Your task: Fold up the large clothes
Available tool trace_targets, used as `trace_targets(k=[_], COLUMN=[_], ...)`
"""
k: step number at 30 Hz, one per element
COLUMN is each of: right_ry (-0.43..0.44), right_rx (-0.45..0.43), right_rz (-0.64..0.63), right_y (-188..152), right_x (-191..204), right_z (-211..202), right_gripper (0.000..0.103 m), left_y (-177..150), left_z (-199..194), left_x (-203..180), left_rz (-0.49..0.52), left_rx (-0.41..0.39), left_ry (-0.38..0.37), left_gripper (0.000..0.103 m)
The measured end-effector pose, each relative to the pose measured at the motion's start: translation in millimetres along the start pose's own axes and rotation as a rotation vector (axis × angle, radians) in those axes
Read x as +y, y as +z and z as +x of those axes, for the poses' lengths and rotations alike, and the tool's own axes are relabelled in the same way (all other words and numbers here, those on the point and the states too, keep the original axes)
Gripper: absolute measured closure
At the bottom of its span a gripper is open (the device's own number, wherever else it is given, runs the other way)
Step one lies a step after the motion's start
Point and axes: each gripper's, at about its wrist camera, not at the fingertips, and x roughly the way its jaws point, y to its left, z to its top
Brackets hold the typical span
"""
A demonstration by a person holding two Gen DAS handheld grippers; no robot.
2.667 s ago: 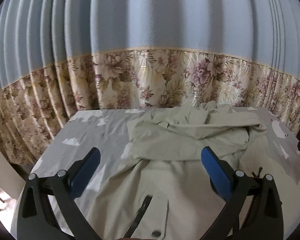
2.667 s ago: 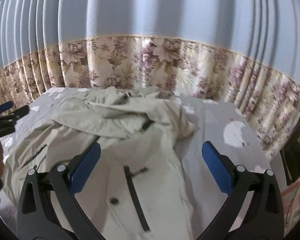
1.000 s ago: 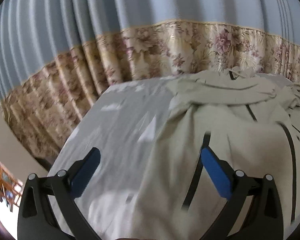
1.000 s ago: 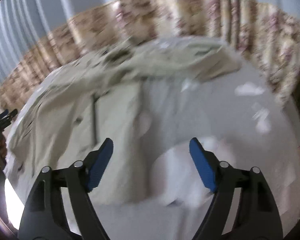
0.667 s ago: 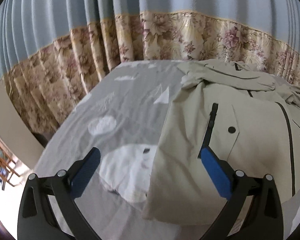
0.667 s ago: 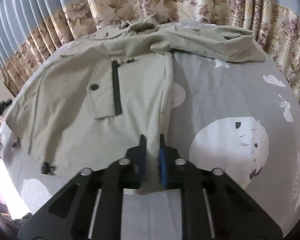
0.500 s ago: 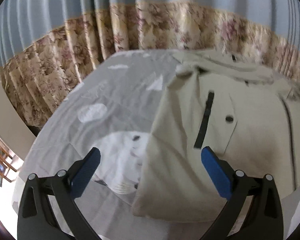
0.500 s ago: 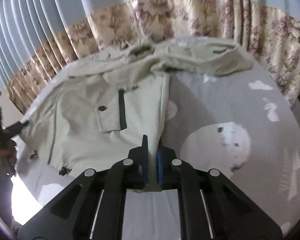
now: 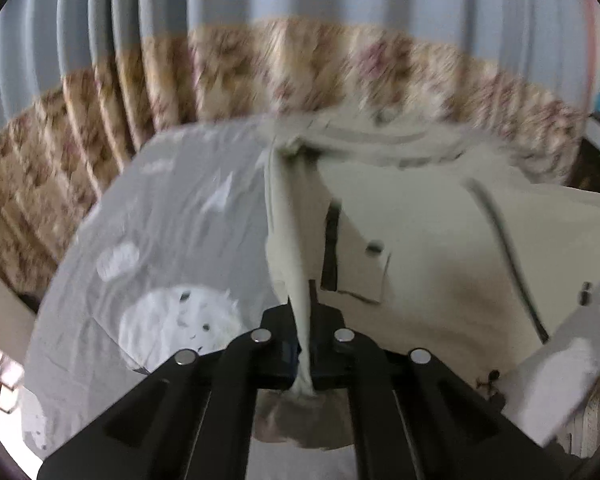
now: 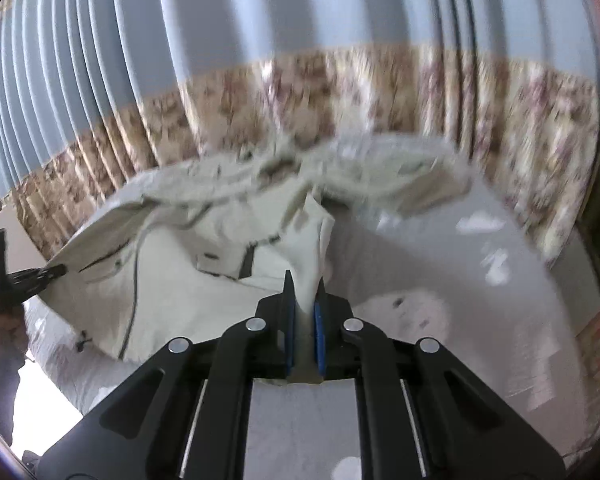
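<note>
Both grippers have closed since a moment back, when they stood wide open over the cloth: the left gripper (image 9: 304,344) has just snapped its jaws together on the near left hem corner of the pale beige button-front coat (image 9: 440,248), and the right gripper (image 10: 304,336), closed a little sooner, pinches the near right hem corner between its blue pads (image 10: 319,336). Each pinched corner rises off the surface as a narrow ridge of fabric that runs away from the jaws toward the far edge. Most of the coat lies spread on the grey bedsheet with white cloud and moon prints (image 9: 171,240), its bunched collar and sleeves heaped near the far edge, just before the blue curtain with a floral beige band (image 10: 259,80) that hangs behind. A flap pocket with a dark button (image 9: 374,247) and a dark strip beside it shows on the left panel, close to the raised ridge. In the right wrist view the left gripper appears small at the left edge of the sheet, held in a person's hand (image 10: 3,332), with the coat's corner stretched taut from its tip. Much of both views is smeared by motion blur, so the coat's finer creases cannot be read.
</note>
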Motion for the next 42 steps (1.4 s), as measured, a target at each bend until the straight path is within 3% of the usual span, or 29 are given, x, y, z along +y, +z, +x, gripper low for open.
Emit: trace_targets(k=[2,4,7,9,11,13,14,15,16,17,19,21,25,27,30,32,36,39,42], right_ry=[-0.024,-0.055,-0.103,-0.208,-0.192,-0.186,-0.190,-0.194,-0.195,-0.181,-0.114,-0.071,-0.006,0.016,0.013,-0.002,-0.054,-0.053,-0.078], right_rx=[-0.015,0.034,0.239,0.299,0.294,0.251,0.232,0.194,0.172,0.142,0.093,0.054,0.045,0.065,0.130,0.194,0.310,0.319,0.238], right_rz=[-0.018,-0.033,-0.030,-0.100,-0.116,-0.103,-0.102,-0.105,-0.107,-0.102,-0.066,-0.029,-0.022,-0.011,0.014,0.043,0.021,-0.012,-0.052], right_y=[2.2,-4.9,-36.4,-55.6,-56.3,-41.2,-33.6,-17.3,-7.2,9.4,39.5,77.7,141.2,163.4,179.1,175.3,147.4,128.8,116.7], right_x=[-3.0,-13.3,-32.9,-36.2,-39.0,-44.3,-46.3,-47.2,-47.7,-46.4,-41.8,-31.0,-2.7,12.2,30.2,31.4,38.7,40.4,42.7], right_z=[-18.2,-21.6,11.9,21.6,15.6,7.9,7.9,7.6,9.8,13.7,24.9,46.3,98.2,132.4,213.3,264.8,343.8,360.0,337.0], right_gripper=[0.095,0.094,0.086,0.080,0.076,0.063,0.060,0.055,0.053,0.051,0.039,0.031,0.028,0.028,0.028,0.035,0.060,0.089,0.095], left_y=[2.5,-2.9,-26.1,-38.7,-38.3,-28.0,-16.9,-10.8,4.2,20.6,51.0,91.9,155.7,185.7,211.4,213.0,194.9,172.3,159.5], left_z=[-20.5,-19.4,11.4,21.3,12.2,0.7,-7.8,-13.3,-18.2,-19.7,-14.3,2.4,63.6,106.0,165.4,201.1,265.5,297.7,305.5], left_x=[-8.3,-11.9,-6.2,3.9,14.7,21.7,26.0,27.6,31.7,34.8,33.2,23.9,9.4,3.9,-0.3,-1.0,-2.3,-1.3,10.4], left_rz=[0.008,-0.017,-0.035,-0.057,-0.067,-0.030,-0.008,0.000,0.001,-0.008,-0.008,0.001,-0.043,-0.085,-0.127,-0.168,-0.226,-0.210,-0.218], left_rx=[-0.025,0.014,0.120,0.165,0.152,0.144,0.117,0.103,0.069,0.027,-0.024,-0.074,-0.081,-0.066,-0.038,0.016,0.126,0.184,0.218], left_ry=[-0.016,-0.044,0.001,0.005,0.013,0.052,0.085,0.102,0.127,0.139,0.153,0.103,0.019,-0.007,0.031,0.048,0.024,0.067,0.082], left_gripper=[0.101,0.101,0.100,0.096,0.092,0.091,0.081,0.044,0.024,0.016,0.016,0.016,0.015,0.014,0.013,0.014,0.014,0.014,0.019])
